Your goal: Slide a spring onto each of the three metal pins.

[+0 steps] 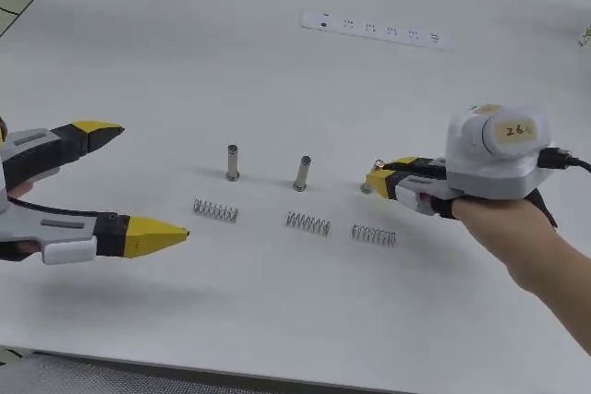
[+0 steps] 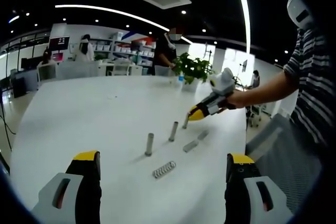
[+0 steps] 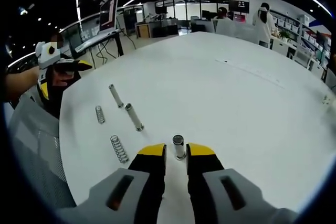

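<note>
White bench (image 1: 305, 320) runs bare under a bright open office, and the work sits in a short row on it. Nearest my right gripper (image 3: 177, 153) stands the right pin (image 3: 179, 144), upright between the yellow tips. My right fingers (image 3: 152, 153) are drawn close on either side of it with only a thin gap. I cannot tell whether they pinch the shaft yet or merely bracket it.

The middle pin (image 1: 301, 173) and the left pin (image 1: 232, 162) also stand upright, bare of springs. In front of the pins lie the left spring (image 1: 215, 210), the middle spring (image 1: 307, 223) and the right spring (image 1: 373, 235), each on its side and apart from its pin. So no pin is loaded so far.

I judge the step in hand is securing the right pin. I should close squarely and low on the shaft, leaving the top free for a spring. The squeeze should stay gentle, because a narrow pin like that looks easy to tip.

My left gripper (image 1: 152, 180) hangs spread wide and empty, well left of the row. It should take a spring lightly across its coils near one end, so that the open end leads. A power strip (image 1: 377, 31) lies far back.
</note>
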{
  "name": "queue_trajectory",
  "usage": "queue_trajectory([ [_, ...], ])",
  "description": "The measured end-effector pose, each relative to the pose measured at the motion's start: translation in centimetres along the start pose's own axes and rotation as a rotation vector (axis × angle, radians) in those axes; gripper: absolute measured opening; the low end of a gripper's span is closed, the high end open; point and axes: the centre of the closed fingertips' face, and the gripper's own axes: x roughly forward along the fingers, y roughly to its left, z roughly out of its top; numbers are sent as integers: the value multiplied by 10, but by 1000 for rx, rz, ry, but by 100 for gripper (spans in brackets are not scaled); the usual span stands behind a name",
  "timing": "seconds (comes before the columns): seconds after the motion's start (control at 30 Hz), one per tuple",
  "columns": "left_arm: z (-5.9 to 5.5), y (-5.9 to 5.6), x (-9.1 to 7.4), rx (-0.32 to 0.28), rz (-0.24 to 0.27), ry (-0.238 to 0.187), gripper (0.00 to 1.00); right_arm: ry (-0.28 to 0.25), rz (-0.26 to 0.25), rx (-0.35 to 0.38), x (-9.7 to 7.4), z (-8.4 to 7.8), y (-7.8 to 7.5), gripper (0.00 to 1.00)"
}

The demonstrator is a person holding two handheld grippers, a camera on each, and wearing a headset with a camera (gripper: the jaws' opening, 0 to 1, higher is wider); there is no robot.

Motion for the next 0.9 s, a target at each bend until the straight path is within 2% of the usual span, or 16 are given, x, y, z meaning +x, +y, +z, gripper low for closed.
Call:
queue_trajectory([
  [0.1,0,0,0,1,0,2,97,-9,0,10,0,0,-1,18],
  [0.73,1,-2,-1,3,-7,10,98,-45,4,8,-10,2,5,32],
  [0.9,0,-1,-2,5,-6,12,98,-36,16,-10,-12,-1,9,38],
])
